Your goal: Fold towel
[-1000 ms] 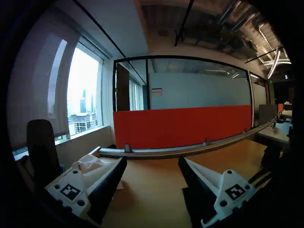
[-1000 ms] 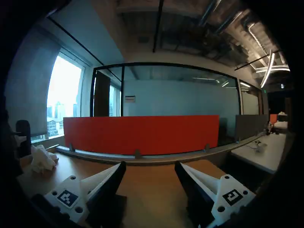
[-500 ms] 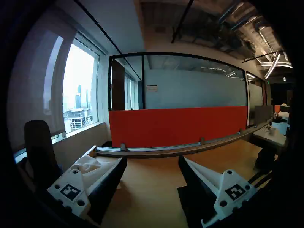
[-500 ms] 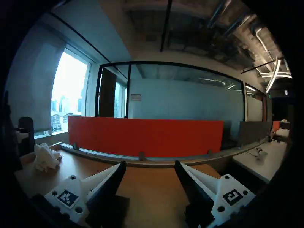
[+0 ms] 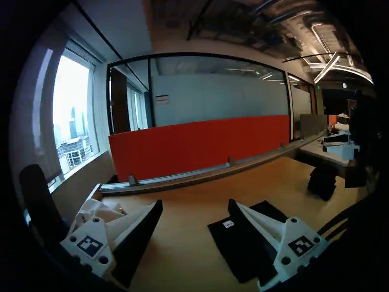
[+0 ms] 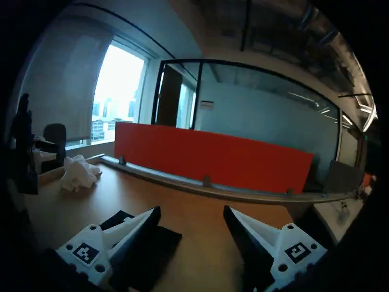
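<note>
A black towel (image 5: 243,238) with a small white tag lies flat on the wooden desk (image 5: 189,243), just under and past the right finger of my left gripper (image 5: 194,214). That gripper is open and holds nothing. In the right gripper view the same black towel (image 6: 158,243) lies below the left finger of my right gripper (image 6: 192,216), which is open and holds nothing too. A crumpled white towel (image 5: 97,210) sits at the desk's far left corner, and it is apart from both grippers (image 6: 78,173).
A red partition (image 5: 199,141) on a metal rail bounds the desk's far edge. A dark bundle (image 5: 322,182) sits at the right end of the desk. A black chair (image 5: 36,199) stands at the left by the window. More desks (image 5: 335,146) lie to the right.
Both views have tipped downward and swung, so the black towel on the desk has come into view under the fingers. Both grippers stay open.
</note>
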Action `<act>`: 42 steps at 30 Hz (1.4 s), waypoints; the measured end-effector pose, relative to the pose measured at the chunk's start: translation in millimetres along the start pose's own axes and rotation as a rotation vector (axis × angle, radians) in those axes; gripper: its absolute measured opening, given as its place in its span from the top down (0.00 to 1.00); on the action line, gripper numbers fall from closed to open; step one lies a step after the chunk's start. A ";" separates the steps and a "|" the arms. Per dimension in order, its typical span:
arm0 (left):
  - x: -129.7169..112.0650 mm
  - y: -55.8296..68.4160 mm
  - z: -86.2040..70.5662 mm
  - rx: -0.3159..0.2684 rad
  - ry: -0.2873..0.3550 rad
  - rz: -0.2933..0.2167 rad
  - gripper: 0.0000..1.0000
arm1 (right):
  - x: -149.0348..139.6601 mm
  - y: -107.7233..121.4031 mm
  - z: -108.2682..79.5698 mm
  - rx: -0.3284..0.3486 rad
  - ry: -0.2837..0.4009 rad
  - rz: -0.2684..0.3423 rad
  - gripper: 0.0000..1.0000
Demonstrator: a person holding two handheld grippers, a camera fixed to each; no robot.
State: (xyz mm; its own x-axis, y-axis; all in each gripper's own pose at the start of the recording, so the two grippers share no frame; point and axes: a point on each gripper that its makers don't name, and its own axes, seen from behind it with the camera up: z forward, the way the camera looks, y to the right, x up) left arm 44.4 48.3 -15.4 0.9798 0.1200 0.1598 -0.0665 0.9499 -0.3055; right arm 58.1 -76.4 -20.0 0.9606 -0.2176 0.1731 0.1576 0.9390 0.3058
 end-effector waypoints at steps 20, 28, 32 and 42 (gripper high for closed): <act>-47.7 47.1 4.8 -0.201 -0.122 0.052 0.00 | -52.9 -55.7 -0.9 0.236 -0.183 -0.081 0.00; -84.0 67.8 8.3 -0.258 -0.184 0.074 0.00 | -86.1 -73.3 1.1 0.293 -0.244 -0.093 0.00; -105.7 77.5 9.3 -0.281 -0.223 0.092 0.00 | -108.4 -82.5 2.6 0.316 -0.276 -0.105 0.00; -160.2 99.4 10.0 -0.331 -0.323 0.099 0.00 | -165.0 -104.1 6.3 0.369 -0.362 -0.120 0.00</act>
State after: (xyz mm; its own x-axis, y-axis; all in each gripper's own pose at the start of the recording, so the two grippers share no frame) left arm -121.1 126.4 -62.0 0.8595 0.3390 0.3827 -0.0416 0.7924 -0.6086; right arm -118.2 -140.0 -74.5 0.7898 -0.4575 0.4085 0.1081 0.7595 0.6415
